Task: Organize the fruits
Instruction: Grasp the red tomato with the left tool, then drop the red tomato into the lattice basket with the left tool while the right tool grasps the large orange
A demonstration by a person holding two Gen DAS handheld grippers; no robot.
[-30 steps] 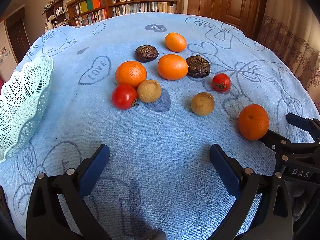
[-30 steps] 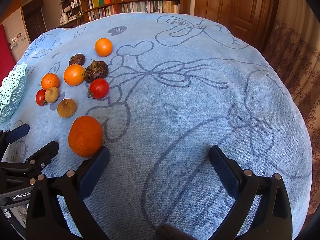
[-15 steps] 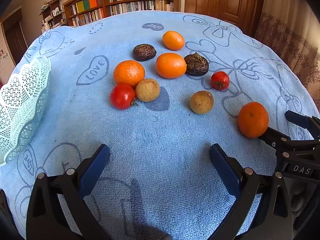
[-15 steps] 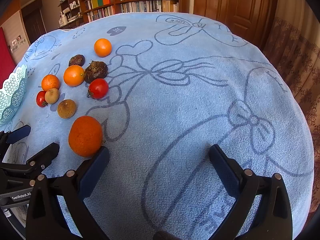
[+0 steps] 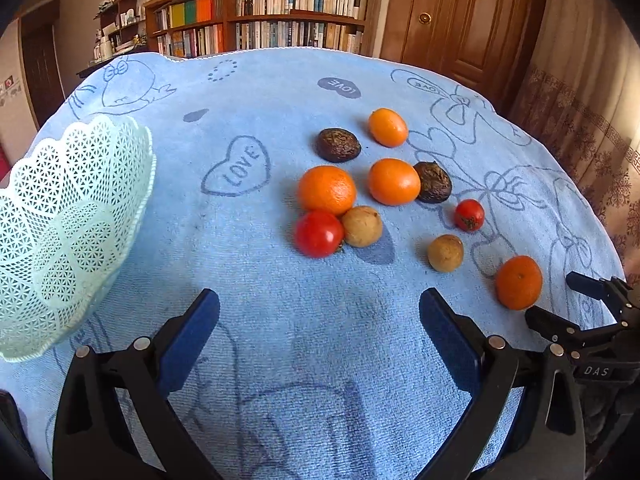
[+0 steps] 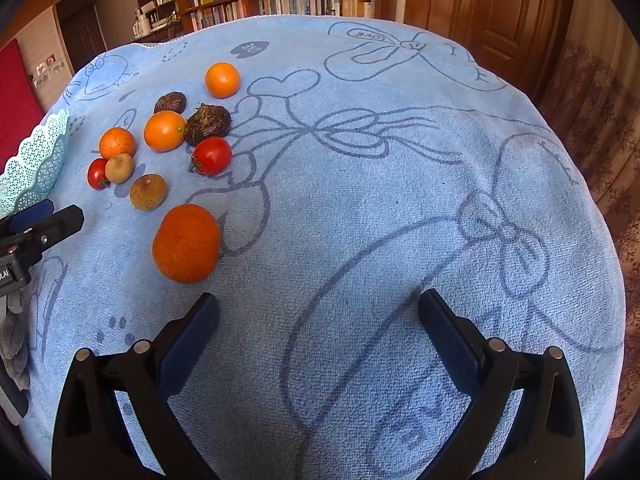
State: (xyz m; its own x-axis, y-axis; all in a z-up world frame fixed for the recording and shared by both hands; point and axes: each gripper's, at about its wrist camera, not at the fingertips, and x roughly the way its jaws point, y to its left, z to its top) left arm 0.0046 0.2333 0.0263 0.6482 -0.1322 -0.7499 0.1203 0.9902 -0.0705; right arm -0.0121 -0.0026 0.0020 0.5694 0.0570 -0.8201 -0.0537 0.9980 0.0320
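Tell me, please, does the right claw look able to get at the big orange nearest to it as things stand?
Probably yes. The right claw is open and empty, and the big orange lies just ahead to its left on bare blue cloth, apart from other fruit.

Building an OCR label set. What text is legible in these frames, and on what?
"LOVE": heart outline printed on the blue cloth.
"LOVE", upside down: dark speech bubble on the cloth.
"LOVE", upside down: outlined bubble on the cloth.
"DAS": right gripper body, seen from the left wrist.
Book spines: too small to read.
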